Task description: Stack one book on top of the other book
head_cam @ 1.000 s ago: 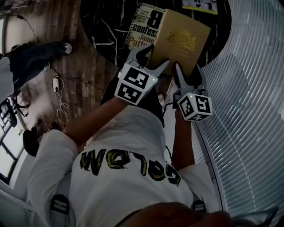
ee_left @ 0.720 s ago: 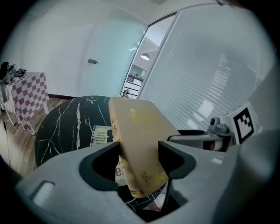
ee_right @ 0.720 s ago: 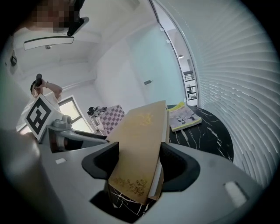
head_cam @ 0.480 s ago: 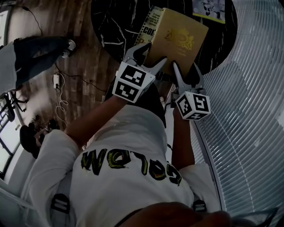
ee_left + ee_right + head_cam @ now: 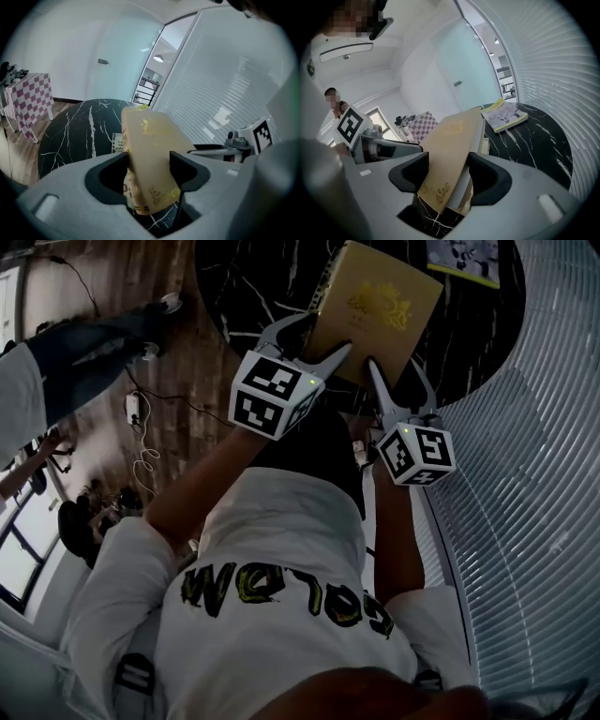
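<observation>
A gold-covered book (image 5: pixel 377 306) hangs tilted over the black marble table (image 5: pixel 253 277), held at its near edge by both grippers. My left gripper (image 5: pixel 314 337) is shut on its near left corner, and in the left gripper view (image 5: pixel 149 161) both pads press on the book (image 5: pixel 150 154). My right gripper (image 5: pixel 394 371) holds the near right corner. Its jaws (image 5: pixel 447 164) are closing, with the gold book (image 5: pixel 450 150) between them and touching both pads. The other book, white with printed text (image 5: pixel 117 143), lies on the table under the gold one, almost wholly hidden in the head view.
A magazine (image 5: pixel 505 115) lies at the table's far side. A curved slatted wall (image 5: pixel 525 446) runs close along the right. Cables (image 5: pixel 141 427) trail on the wooden floor at the left, near a person (image 5: pixel 56 362). A chequered table (image 5: pixel 30 91) stands beyond.
Both grippers have carried the gold book further over the table. It now covers the white book, whose cover showed plainly at its left a second ago.
</observation>
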Demonstrator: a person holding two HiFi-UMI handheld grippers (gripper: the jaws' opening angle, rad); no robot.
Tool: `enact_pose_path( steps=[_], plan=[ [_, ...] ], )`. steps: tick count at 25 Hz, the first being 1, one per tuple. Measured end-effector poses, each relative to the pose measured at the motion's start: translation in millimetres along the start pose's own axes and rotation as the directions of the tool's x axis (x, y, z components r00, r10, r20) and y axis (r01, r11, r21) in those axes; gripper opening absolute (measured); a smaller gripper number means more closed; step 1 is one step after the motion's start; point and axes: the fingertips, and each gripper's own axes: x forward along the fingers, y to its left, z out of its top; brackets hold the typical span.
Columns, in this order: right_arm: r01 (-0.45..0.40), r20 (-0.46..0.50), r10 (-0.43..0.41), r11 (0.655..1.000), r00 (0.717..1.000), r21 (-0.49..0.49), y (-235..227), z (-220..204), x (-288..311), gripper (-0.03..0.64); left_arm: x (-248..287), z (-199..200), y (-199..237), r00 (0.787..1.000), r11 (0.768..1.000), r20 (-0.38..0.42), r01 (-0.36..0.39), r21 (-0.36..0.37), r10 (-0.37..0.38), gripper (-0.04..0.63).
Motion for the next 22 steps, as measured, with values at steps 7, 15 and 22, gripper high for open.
enact_pose_path(
  steps=[7,15,22],
  plan=[
    [-0.014,-0.027,0.015,0.999,1.000,0.037,-7,-24,31,0.270,20,-18,27,0.999,1.000,-0.050,-0.007,-0.001,0.007,0.285],
    [-0.003,-0.061,0.006,0.998,0.998,0.063,-15,-43,48,0.270,36,-33,42,0.996,1.000,-0.089,-0.005,-0.004,0.004,0.285],
    [0.002,-0.097,0.003,0.998,0.995,0.056,-22,-61,58,0.262,48,-47,49,0.993,1.000,-0.117,-0.019,-0.007,0.018,0.285]
  ],
)
